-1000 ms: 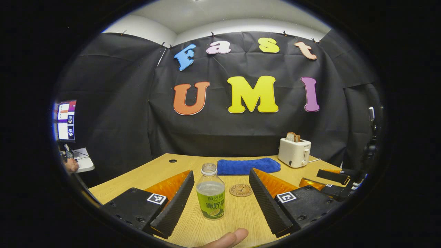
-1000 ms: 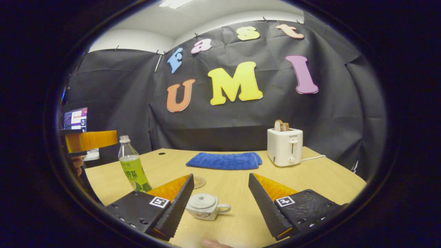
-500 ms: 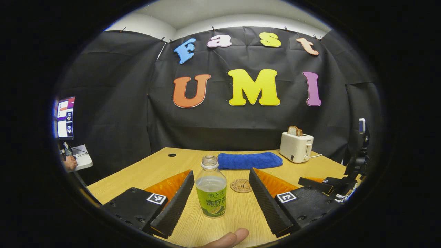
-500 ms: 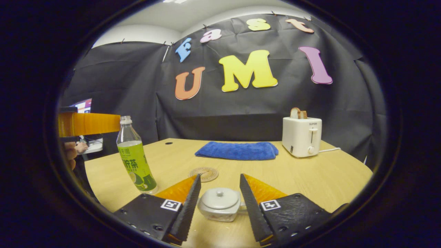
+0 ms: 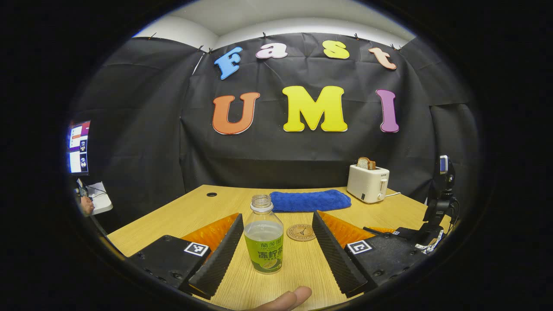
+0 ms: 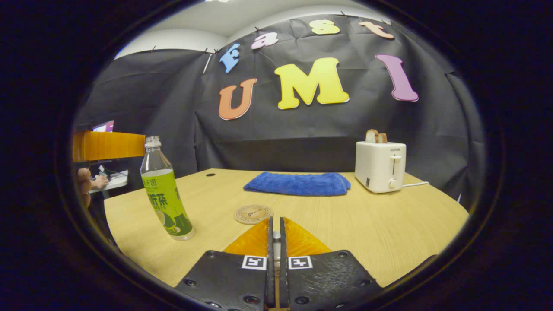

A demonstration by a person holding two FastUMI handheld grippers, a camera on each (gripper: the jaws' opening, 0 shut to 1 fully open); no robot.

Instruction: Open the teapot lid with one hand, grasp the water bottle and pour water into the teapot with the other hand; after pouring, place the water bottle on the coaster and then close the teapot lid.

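A clear bottle (image 5: 264, 242) with a green label and no cap stands upright on the wooden table (image 5: 190, 211), between the spread fingers of my left gripper (image 5: 277, 215), which is open and touches nothing. The bottle (image 6: 166, 203) also shows at the left of the right gripper view, with one left-gripper finger (image 6: 108, 146) beside its neck. A round coaster (image 5: 301, 232) (image 6: 253, 214) lies just past the bottle. My right gripper (image 6: 274, 220) is closed down low over the table, with a pale sliver of the teapot lid (image 6: 275, 246) pinched between its fingers. The teapot body is hidden beneath them.
A folded blue towel (image 6: 298, 183) lies toward the back of the table (image 6: 389, 224). A white toaster (image 6: 380, 166) holding bread stands at the back right, its cord trailing right. A monitor (image 5: 78, 147) glows beyond the left edge. A person's fingertip (image 5: 285, 298) shows at the bottom.
My right gripper dropped over the teapot and its fingers closed from wide apart onto the lid. The left gripper stayed open around the bottle, barely shifting.
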